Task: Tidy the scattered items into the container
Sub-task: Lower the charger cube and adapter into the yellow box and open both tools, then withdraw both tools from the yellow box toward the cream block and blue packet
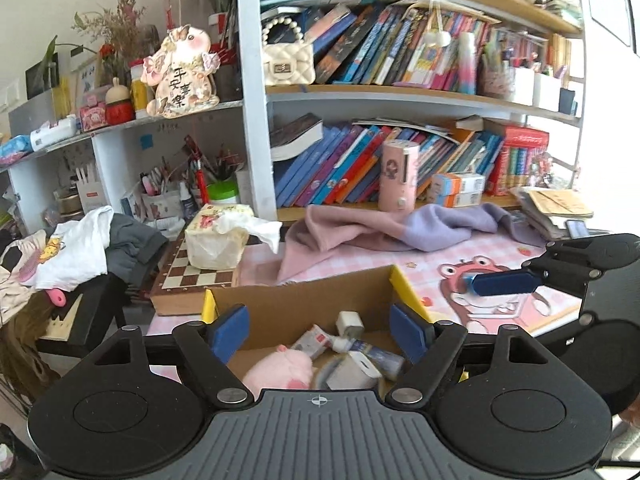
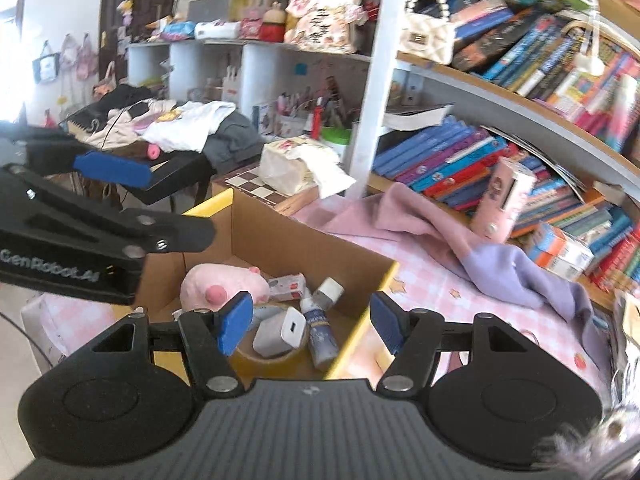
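Note:
An open cardboard box (image 1: 304, 300) (image 2: 280, 236) with yellow flap edges stands on the pink checked desk mat. Inside lie a pink plush toy (image 1: 280, 368) (image 2: 218, 280), a white charger plug (image 1: 354, 368) (image 2: 280, 332), a white cube adapter (image 1: 349, 322), small tubes and bottles (image 2: 320, 320) and a roll of tape (image 2: 266, 356). My left gripper (image 1: 320, 334) hovers above the box, open, nothing between its blue pads. My right gripper (image 2: 312, 322) is open above the box's right side, empty. The right gripper's blue pad (image 1: 504, 283) shows in the left wrist view, the left's pad (image 2: 114, 170) in the right wrist view.
A pink and lilac cloth (image 1: 384, 232) (image 2: 460, 240) lies behind the box below bookshelves (image 1: 400, 160). A tissue pack (image 1: 218, 240) sits on a chessboard (image 1: 192, 276) to the left. Clothes (image 1: 72, 256) pile on a stool. A pink cylinder (image 1: 398, 176) stands on the shelf.

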Motion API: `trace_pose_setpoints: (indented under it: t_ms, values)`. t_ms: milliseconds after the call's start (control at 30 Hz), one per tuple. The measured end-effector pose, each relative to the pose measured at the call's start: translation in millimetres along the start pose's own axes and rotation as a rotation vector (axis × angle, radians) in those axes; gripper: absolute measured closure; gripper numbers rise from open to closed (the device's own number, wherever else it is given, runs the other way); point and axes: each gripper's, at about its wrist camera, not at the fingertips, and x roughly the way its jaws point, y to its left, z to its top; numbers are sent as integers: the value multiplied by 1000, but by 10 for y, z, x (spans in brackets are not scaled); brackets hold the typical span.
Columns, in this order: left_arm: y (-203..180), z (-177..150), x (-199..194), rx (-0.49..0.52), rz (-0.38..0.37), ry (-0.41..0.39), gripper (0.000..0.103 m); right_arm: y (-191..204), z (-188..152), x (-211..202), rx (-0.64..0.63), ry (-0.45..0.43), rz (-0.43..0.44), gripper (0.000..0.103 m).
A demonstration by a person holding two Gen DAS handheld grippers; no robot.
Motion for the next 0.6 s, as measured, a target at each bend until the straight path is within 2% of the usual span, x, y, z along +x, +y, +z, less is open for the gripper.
trace_pose_setpoints:
  t_ms: [367, 600]
  values:
    - [-104, -363, -474, -62, -17, 6, 22, 83, -411, -573, 113, -27, -61, 40]
    - [-94, -625, -647, -99, -15, 43, 22, 182, -621, -766, 160, -13, -79, 40]
